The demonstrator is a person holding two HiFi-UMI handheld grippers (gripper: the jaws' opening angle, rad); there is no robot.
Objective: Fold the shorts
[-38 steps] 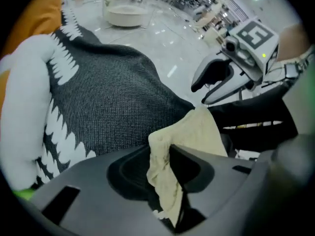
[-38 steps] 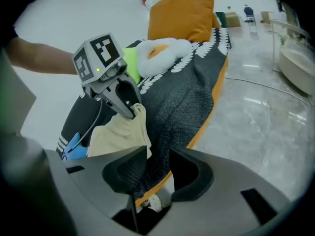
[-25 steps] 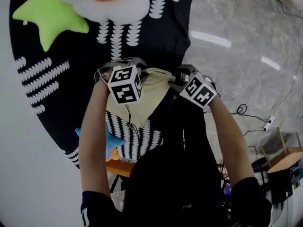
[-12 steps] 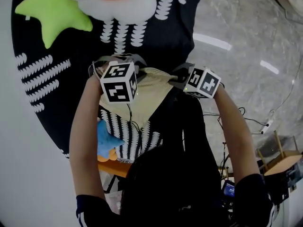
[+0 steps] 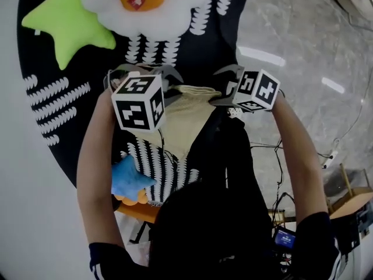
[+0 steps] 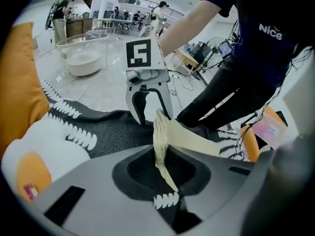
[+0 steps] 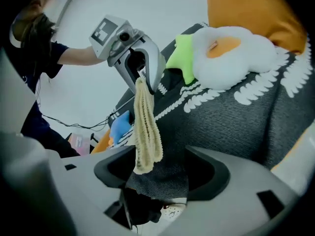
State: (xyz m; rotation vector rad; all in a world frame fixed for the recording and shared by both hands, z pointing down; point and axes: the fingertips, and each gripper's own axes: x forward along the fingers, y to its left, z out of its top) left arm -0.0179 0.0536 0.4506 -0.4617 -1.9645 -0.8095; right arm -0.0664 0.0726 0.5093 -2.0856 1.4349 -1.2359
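The cream shorts (image 5: pixel 180 118) hang in the air between my two grippers, above a black mat (image 5: pixel 70 115) with white leaf marks. My left gripper (image 5: pixel 157 83) is shut on one corner of the waistband; in the left gripper view the bunched cloth (image 6: pixel 162 141) runs out from my jaws (image 6: pixel 165 166) toward the other gripper. My right gripper (image 5: pixel 224 89) is opening. In the right gripper view the knitted edge of the shorts (image 7: pixel 146 127) dangles between its wide jaws (image 7: pixel 157 176), and neither pad presses on it.
A fried-egg cushion (image 5: pixel 140 2), a green star cushion (image 5: pixel 64 22) and a blue star cushion (image 5: pixel 128 177) lie on the mat. An orange cushion (image 7: pixel 256 14) sits behind the egg. Marble floor (image 5: pixel 303 51), cables (image 5: pixel 291 150) and a wooden chair (image 5: pixel 349 191) are to the right.
Both grippers have risen with the shorts, and the left cube looms larger. The right gripper has swung outward to the right and its cube has turned.
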